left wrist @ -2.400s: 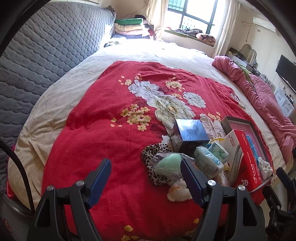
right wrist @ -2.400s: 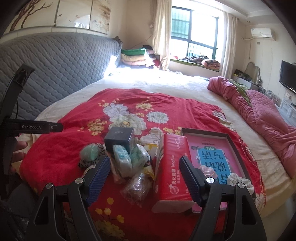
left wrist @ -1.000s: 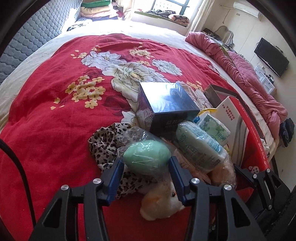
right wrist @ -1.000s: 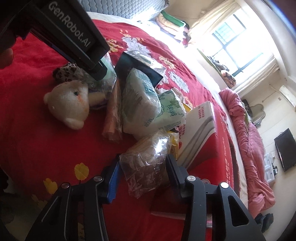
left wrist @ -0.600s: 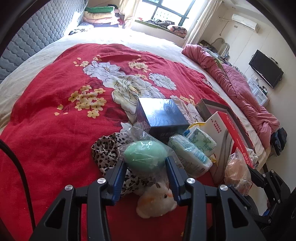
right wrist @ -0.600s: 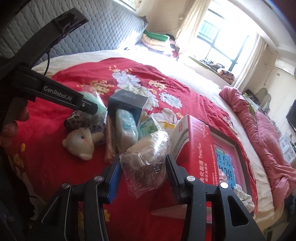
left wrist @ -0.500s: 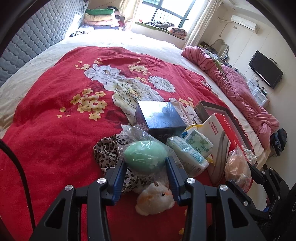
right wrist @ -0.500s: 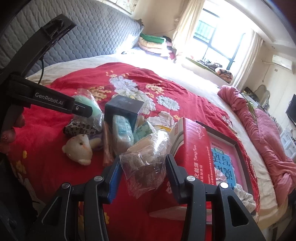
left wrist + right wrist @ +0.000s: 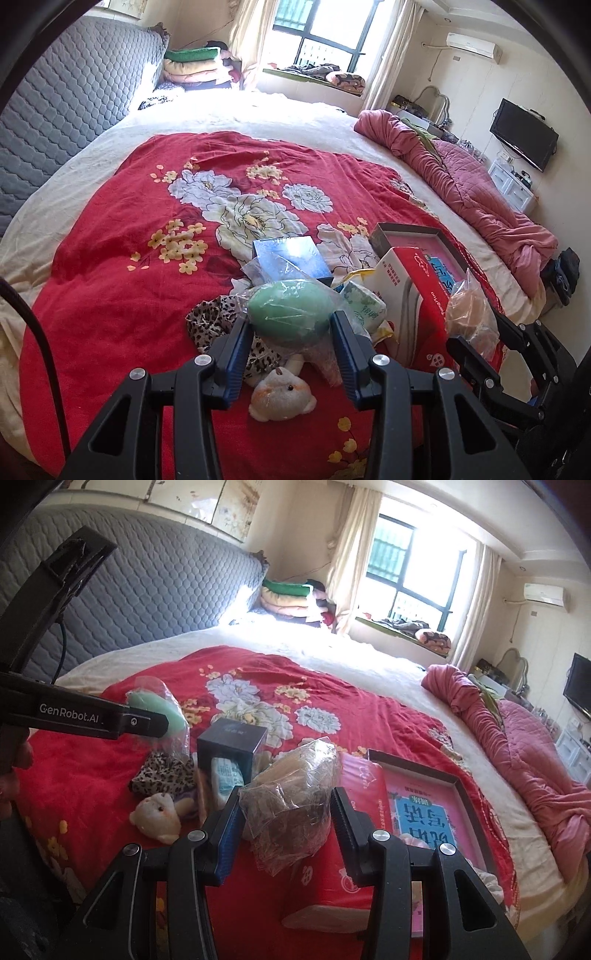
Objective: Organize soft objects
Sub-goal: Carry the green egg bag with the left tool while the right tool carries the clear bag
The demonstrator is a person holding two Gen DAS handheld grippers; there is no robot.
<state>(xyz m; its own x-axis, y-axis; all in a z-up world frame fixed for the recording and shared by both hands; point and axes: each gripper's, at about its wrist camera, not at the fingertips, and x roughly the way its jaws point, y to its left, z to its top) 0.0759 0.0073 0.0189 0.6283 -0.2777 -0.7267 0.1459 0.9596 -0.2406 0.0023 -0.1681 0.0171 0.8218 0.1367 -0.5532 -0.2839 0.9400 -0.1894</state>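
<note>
My left gripper (image 9: 290, 334) is shut on a green egg-shaped soft object in a clear bag (image 9: 290, 308), held above the red floral blanket (image 9: 110, 266). My right gripper (image 9: 286, 819) is shut on a brown soft object in a crinkled clear bag (image 9: 295, 794), also lifted off the bed. That bag (image 9: 467, 314) shows at the right of the left wrist view, and the green one (image 9: 159, 705) at the left of the right wrist view. Below lie a small cream plush animal (image 9: 280, 395), a leopard-print cloth (image 9: 210, 319) and tissue packs (image 9: 364, 306).
A dark blue box (image 9: 290, 258), a red tissue carton (image 9: 417, 291) and an open box with a pink book (image 9: 424, 805) sit on the blanket. A pink quilt (image 9: 461, 184) lies at the right edge, a grey padded headboard (image 9: 66, 110) at the left.
Both grippers have risen from the pile, each lifting its bagged object off the blanket. The right gripper rolled towards level. The plush and packs stayed on the bed.
</note>
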